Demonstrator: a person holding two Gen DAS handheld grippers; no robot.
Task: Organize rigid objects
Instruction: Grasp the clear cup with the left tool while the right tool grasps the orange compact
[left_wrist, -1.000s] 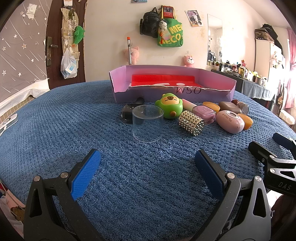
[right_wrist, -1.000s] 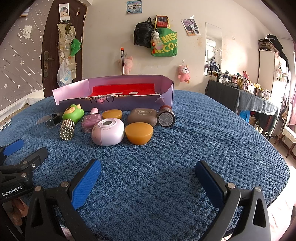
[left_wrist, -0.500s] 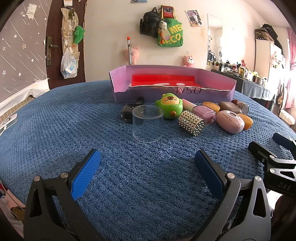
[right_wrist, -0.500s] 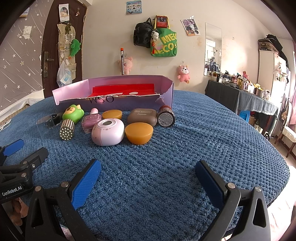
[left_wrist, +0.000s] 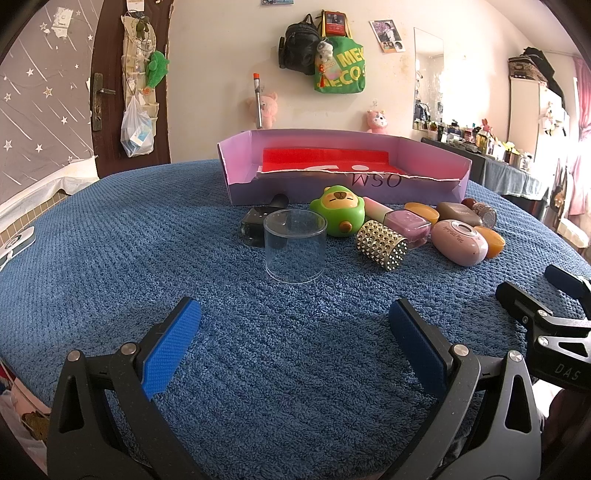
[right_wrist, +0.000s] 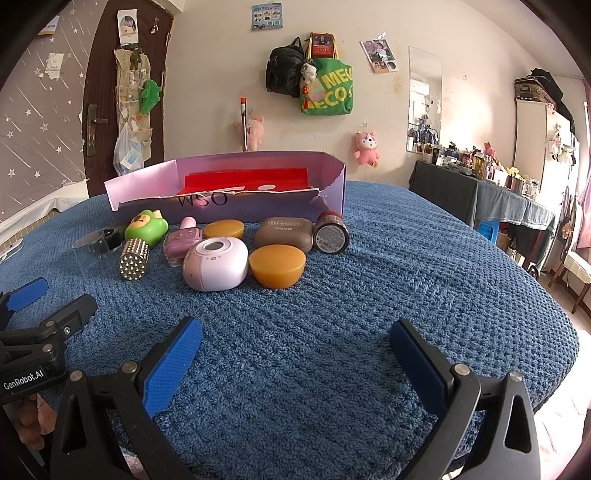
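Hovering left tool (left_wrist: 294, 343) gaping, right tool (right_wrist: 295, 350) gaping

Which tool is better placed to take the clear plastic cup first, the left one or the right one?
Probably the left tool. It is open and the clear cup stands upright straight ahead of it, the nearest item. For the right tool, also open, the cup sits far to the left, beyond the studded cylinder.
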